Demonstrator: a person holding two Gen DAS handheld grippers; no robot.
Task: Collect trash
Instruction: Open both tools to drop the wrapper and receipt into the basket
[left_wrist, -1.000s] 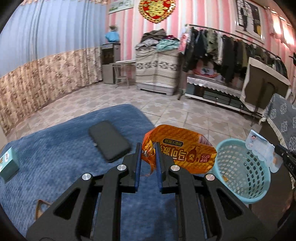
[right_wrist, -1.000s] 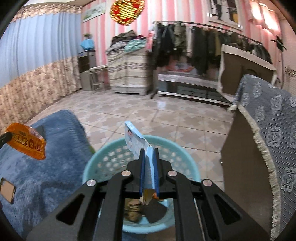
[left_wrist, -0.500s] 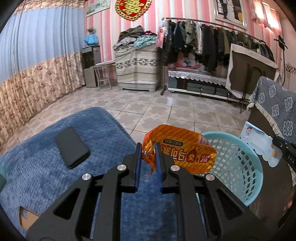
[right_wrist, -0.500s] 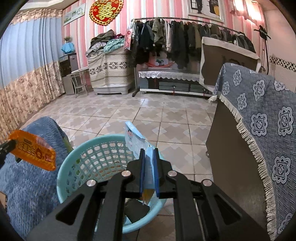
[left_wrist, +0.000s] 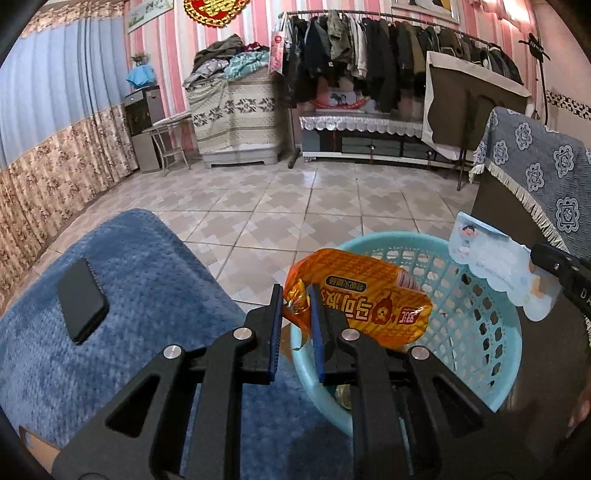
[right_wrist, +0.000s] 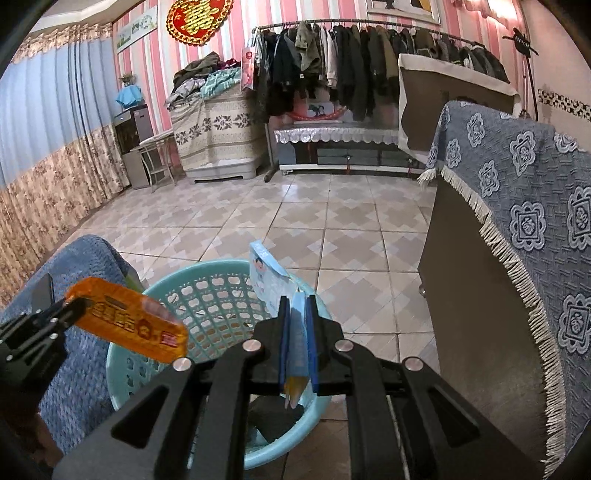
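Observation:
My left gripper (left_wrist: 294, 295) is shut on the crumpled end of an orange snack wrapper (left_wrist: 369, 299), which hangs over the near rim of a light blue plastic basket (left_wrist: 476, 314). In the right wrist view the same wrapper (right_wrist: 129, 325) juts over the basket (right_wrist: 210, 306) from the left. My right gripper (right_wrist: 297, 306) is shut on a pale blue paper packet (right_wrist: 267, 277), held upright above the basket's right side. From the left wrist view that packet (left_wrist: 495, 262) shows at the basket's far right rim. Dark and yellowish scraps lie at the basket's bottom.
A blue plush cover (left_wrist: 122, 295) lies left of the basket with a black phone (left_wrist: 81, 299) on it. A cabinet draped in a blue patterned cloth (right_wrist: 517, 192) stands close on the right. Tiled floor (right_wrist: 314, 218) stretches ahead toward a clothes rack (right_wrist: 369, 62).
The left gripper has carried the orange wrapper rightward from over the blue cover to above the basket's rim. The right gripper has shifted slightly right over the basket, still holding the packet.

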